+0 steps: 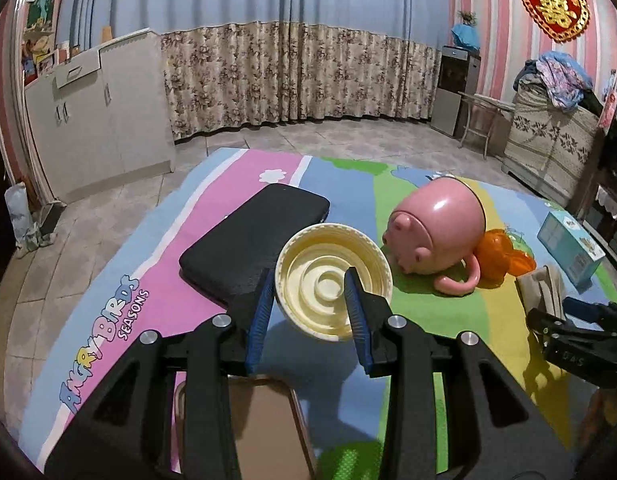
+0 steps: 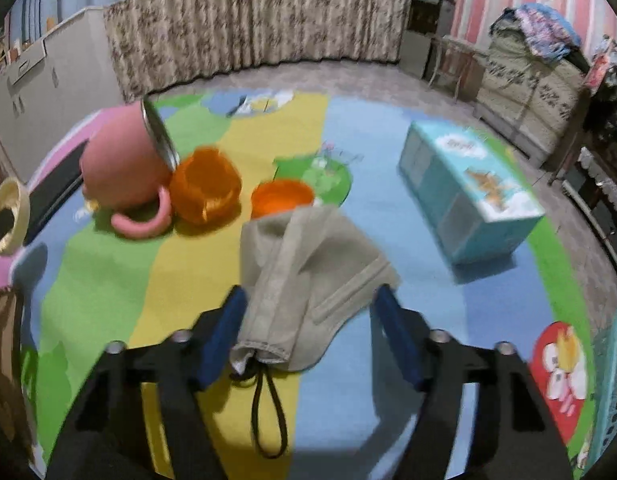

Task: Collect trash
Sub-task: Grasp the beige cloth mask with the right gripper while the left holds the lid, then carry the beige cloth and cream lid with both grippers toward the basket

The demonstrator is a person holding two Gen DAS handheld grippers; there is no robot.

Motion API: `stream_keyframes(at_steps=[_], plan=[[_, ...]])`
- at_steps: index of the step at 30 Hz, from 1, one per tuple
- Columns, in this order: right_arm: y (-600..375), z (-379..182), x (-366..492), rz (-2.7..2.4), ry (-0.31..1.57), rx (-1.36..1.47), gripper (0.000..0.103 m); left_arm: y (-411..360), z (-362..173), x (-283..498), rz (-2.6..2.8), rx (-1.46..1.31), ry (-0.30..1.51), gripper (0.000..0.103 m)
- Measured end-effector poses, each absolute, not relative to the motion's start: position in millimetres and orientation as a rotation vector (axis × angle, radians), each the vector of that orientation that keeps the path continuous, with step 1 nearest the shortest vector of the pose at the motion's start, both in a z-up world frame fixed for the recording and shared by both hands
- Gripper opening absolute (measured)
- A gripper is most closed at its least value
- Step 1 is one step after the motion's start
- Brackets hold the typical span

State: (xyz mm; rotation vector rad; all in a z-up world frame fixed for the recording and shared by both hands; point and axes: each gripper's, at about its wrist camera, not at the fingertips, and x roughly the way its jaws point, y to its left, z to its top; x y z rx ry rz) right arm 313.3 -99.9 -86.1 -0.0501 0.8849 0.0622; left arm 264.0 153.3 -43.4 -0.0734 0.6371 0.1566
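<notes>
A cream round plastic lid (image 1: pixel 332 280) is clamped between the blue pads of my left gripper (image 1: pixel 310 280), held tilted above the colourful mat (image 1: pixel 212 216); the same lid (image 2: pixel 8 212) shows at the left edge of the right wrist view. A beige drawstring pouch (image 2: pixel 308 264) lies flat on the mat between the fingers of my right gripper (image 2: pixel 310 300). The jaws stand apart around it, the left pad at its edge, the right pad just clear of it. In the left wrist view the right gripper (image 1: pixel 568 320) and the pouch (image 1: pixel 544 288) appear at the far right.
A pink pig mug (image 2: pixel 120 168) lies on its side beside an orange cup (image 2: pixel 204 188) and an orange lid (image 2: pixel 282 196). A light-blue box (image 2: pixel 468 196) sits right, a black case (image 1: pixel 252 244) left, a brown flat object (image 1: pixel 264 428) near me. A teal basket (image 2: pixel 612 380) is at the right edge.
</notes>
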Motion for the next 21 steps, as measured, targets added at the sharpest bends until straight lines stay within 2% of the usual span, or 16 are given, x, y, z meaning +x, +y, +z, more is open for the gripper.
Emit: stream_keyframes(at_steps=[2,4,5,7,13,21], plan=[[-101.8,-85.6,310.6,0.091,0.884,-0.027,0.052,151.6,-45.4,263.2,0.157,-0.071,0.64,0.035],[-101.9,-84.3,307.5,0.103,0.881,-0.034,0.032,153.0,-46.2,263.4,0.157,-0.079,0.643,0.035],[-102.2,-83.0,304.0,0.107,0.876,-0.042,0.026,153.3,-46.4,263.6,0.156,-0.082,0.645,0.035],[-107.8,-80.6,297.2,0.112,0.866,-0.039,0.021,154.3,-47.5,263.0,0.157,-0.089,0.647,0.035],[-141.3,-58.9,262.1,0.092,0.804,-0.014,0.019,152.4,-44.7,263.8,0.152,-0.085,0.642,0.035],[-238.6,-13.1,196.0,-0.032,0.685,0.072,0.019,122.4,-18.7,249.4,0.099,-0.08,0.603,0.035]])
